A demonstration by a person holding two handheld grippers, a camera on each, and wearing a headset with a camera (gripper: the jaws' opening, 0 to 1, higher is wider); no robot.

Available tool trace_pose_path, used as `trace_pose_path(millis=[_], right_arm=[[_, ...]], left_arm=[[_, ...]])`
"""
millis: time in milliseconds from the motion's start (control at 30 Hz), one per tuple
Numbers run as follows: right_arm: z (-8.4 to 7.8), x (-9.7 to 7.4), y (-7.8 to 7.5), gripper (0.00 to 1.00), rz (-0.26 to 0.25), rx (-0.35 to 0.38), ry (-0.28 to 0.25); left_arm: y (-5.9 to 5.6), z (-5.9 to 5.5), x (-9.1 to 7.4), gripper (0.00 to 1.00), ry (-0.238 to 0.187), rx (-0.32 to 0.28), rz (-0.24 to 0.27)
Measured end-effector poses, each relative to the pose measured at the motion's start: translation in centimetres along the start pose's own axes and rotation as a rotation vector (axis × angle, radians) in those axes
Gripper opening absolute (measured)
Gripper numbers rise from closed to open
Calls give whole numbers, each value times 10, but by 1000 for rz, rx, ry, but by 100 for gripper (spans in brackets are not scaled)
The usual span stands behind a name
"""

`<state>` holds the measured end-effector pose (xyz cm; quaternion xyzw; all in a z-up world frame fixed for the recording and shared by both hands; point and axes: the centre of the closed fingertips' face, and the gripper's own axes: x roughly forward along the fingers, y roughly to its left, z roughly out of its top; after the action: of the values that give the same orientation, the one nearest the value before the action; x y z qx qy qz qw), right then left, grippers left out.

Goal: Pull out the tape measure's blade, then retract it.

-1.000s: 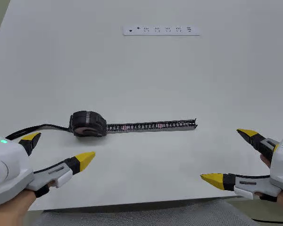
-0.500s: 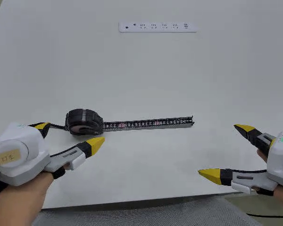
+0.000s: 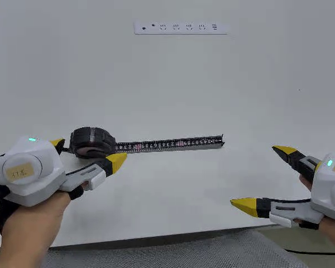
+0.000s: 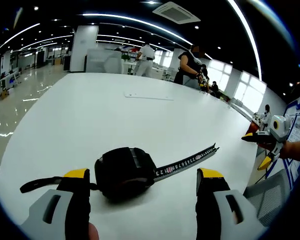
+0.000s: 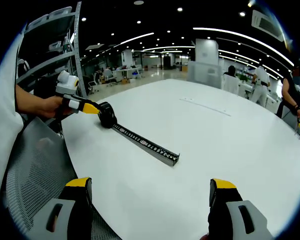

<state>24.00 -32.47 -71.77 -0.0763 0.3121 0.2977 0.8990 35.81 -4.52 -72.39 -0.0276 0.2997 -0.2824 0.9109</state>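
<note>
A black tape measure (image 3: 91,142) lies on the white table (image 3: 173,84), its blade (image 3: 167,144) pulled out to the right and flat on the surface. My left gripper (image 3: 86,153) is open, its yellow-tipped fingers reaching to either side of the case (image 4: 124,172) without touching it. The blade (image 4: 186,162) runs off to the right from the case. My right gripper (image 3: 262,177) is open near the table's front right edge, well short of the blade's end hook (image 5: 173,159), with nothing between its fingers.
A white power strip (image 3: 180,27) lies at the far side of the table. A black wrist strap (image 4: 40,185) trails left from the case. The table's front edge runs just below both grippers. People stand far behind the table (image 4: 189,62).
My left gripper has moved forward and up to the tape measure case, its fingers now flanking it. The right gripper has barely moved. The head camera has tilted slightly.
</note>
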Motion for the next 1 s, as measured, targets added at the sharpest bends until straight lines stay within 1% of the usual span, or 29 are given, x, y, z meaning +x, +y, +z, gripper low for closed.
trace_pose_path(millis=[100,133,233,300,367,400,433,467,500,533,567,600,633,667,733,833,900,967,1000], right_arm=[[0,0,1,98,3,2,0],[0,1,1,98,4,1,2],[1,1,1,98,6,-1,5],[2,1,0,98,5,1,3],[2,1,0,98,6,-2,3],[2,1,0,98,7,-3,4],[2,2,-1,98,6,-6,6],[3,2,-1,98,7,-5,5],[4,2,-1,98,8,-4,2],[4,3,-1,98,8,-6,3],[4,3,-2,98,9,-6,4],[4,4,-2,97,11,-6,3],[5,5,-2,97,12,-7,3],[5,5,-3,97,12,-8,3],[5,6,-3,96,20,-13,9],[6,6,-5,92,28,-26,17],[6,7,-8,89,36,-31,25],[6,8,-11,86,44,-34,32],[6,9,-11,85,51,-40,35]], left_arm=[[-2,-1,3,85,1,-3,-5],[0,-2,3,84,3,5,1],[-1,-1,4,83,-3,-14,-3],[-1,-2,5,82,-1,-3,-1],[-2,-2,6,82,-4,-17,-5],[-2,-2,6,82,-4,-14,-1],[-2,-2,6,82,-4,8,4],[-3,-3,7,82,-2,7,4],[-3,-2,7,84,-11,-10,2],[-3,-1,7,84,-14,-12,5],[-2,-2,7,83,-11,-2,8],[-1,-4,8,82,-2,21,16],[-1,-4,8,82,-8,12,17],[0,-4,9,82,-11,-14,23],[0,-6,9,81,-2,21,33],[2,-6,10,79,-11,0,51],[4,-7,12,77,-7,13,74],[4,-7,13,76,-1,5,82],[4,-6,13,76,-5,1,87]])
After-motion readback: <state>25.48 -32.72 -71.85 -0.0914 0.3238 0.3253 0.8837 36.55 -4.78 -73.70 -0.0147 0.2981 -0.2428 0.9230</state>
